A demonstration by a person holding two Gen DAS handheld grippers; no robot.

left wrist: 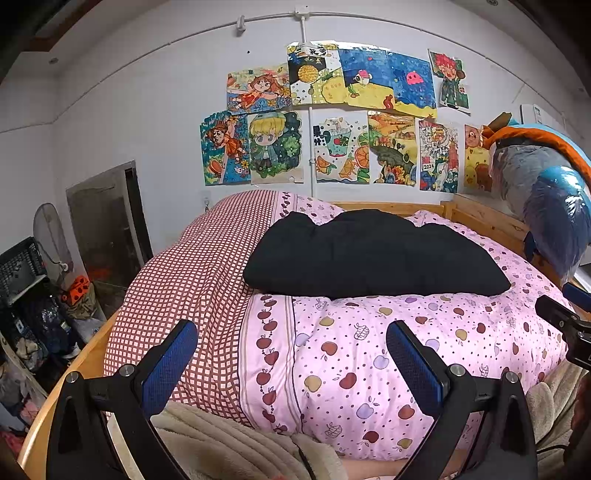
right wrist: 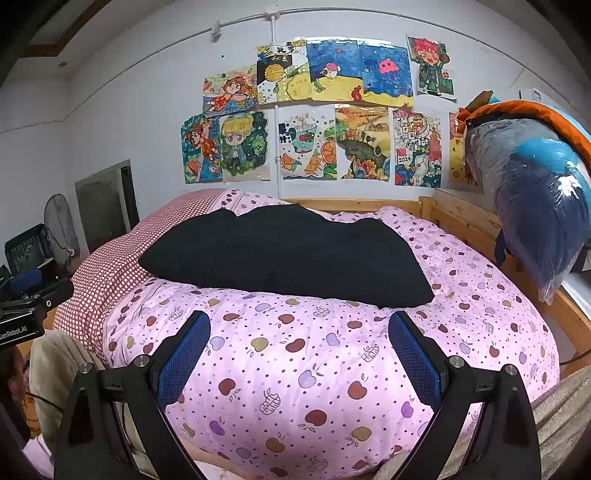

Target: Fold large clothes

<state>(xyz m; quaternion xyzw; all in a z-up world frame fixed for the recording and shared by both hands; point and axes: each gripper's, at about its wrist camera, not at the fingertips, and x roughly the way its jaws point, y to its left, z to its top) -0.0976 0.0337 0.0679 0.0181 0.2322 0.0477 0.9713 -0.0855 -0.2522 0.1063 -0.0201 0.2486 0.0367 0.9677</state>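
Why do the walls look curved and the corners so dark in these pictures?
Left wrist view: fisheye lens bends the wall conduit into an arc and blackens the corners; the black garment shows almost no fold detail. Right wrist view: same bulge in the apple-print quilt; glare on the plastic-wrapped bundle. Both sharp, with even light.

Both the left claw (left wrist: 291,354) and the right claw (right wrist: 299,347) were held level, side by side, spread wide and gripping nothing.
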